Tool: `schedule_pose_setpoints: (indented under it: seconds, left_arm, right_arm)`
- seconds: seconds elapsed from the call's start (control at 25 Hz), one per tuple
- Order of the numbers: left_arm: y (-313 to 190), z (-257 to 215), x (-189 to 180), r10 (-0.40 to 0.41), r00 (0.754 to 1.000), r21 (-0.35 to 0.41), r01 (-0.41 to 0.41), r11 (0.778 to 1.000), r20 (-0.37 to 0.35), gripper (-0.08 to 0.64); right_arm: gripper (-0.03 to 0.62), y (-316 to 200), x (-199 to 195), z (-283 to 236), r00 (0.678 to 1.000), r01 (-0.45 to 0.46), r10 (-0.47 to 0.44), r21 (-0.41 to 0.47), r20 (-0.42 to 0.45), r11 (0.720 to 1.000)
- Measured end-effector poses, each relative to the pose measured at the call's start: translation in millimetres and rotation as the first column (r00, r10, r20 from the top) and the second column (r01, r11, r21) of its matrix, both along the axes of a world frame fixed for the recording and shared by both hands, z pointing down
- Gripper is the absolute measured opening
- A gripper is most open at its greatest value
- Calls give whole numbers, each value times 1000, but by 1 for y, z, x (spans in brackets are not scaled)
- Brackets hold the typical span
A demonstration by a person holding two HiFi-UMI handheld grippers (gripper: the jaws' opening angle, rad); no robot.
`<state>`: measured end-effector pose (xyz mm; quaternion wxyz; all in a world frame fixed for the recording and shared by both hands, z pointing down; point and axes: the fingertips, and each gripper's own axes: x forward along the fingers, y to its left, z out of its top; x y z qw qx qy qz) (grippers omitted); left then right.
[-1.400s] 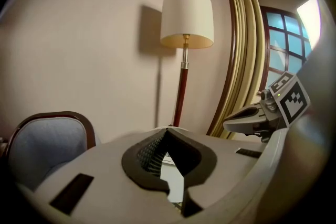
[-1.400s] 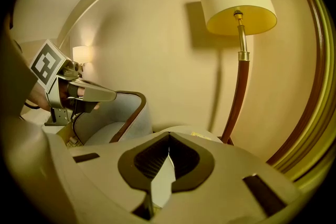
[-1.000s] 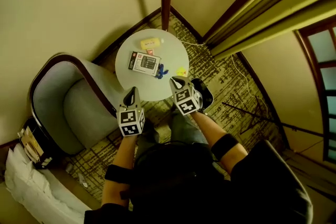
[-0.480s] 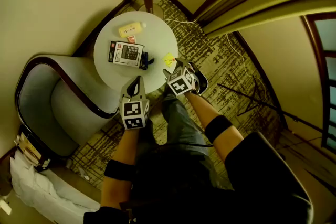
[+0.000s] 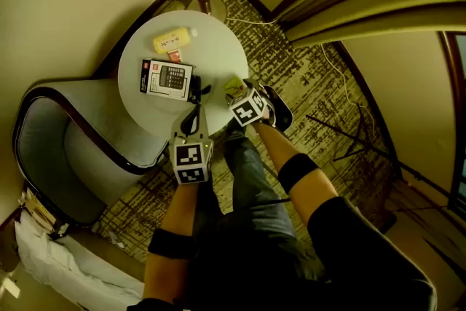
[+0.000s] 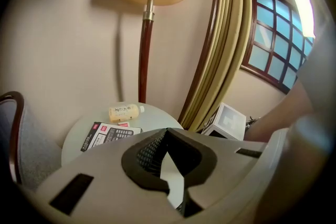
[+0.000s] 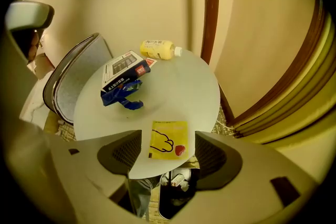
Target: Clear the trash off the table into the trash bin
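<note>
While the right tongs (image 7: 168, 150) hang over the near edge of the round white table (image 5: 218, 47), I judge the step in hand to be the reach for a first piece of trash. Their jaws have just been opening and now stand wide. The flat yellow packet with a white hand drawing (image 7: 168, 140) lies on the tabletop between them, and neither pad touches it. The next move calls for lowering until the pads flank its long edges, then closing gently, since something so thin could slide instead of lifting. The black trash bin (image 7: 176, 194) sits directly below these tongs, just past the table's rim, so the carry should be short. Beyond the right tongs and to their left lie a crumpled blue wrapper (image 7: 125, 94) and a black-and-white calculator box (image 7: 125, 70), with a pale yellow plastic bottle (image 7: 156, 50) farther beyond. My right forearm stretches out from the body with the tongs pitched steeply down. The left tongs (image 6: 167, 131) are closed on nothing, tilted more shallowly, and held beside the right pair at the table's near edge.
</note>
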<state>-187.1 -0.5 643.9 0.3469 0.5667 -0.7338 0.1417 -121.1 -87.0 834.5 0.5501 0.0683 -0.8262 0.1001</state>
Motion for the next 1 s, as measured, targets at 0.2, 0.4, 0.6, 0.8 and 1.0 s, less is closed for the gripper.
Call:
schedule_pose_setpoints:
  seconds: [0.2,0.4,0.6,0.8,1.0]
  left_arm:
    - [-1,9,-3,-11,1000,-13,11,1000,-2,0]
    - [5,17,-7,-16,1000,-35,16,999,-5,0]
    - [7,20,-9,-16,1000,-43,16,999,-13,0]
    - [10,22,-7,-18,1000,-47,17,999,-19,0]
    - [12,19,-7,-21,1000,-45,20,999,-21,0]
  right_arm:
    - [342,1,5,24,999,24,-25,-25,-42,999]
    - [351,7,9,38,996,48,-52,-55,-73,997]
    - [317,6,6,33,996,59,-62,-47,-64,997]
    - [221,8,7,33,995,62,-66,-55,-69,997]
    - [66,10,3,24,996,60,-63,-47,-61,997]
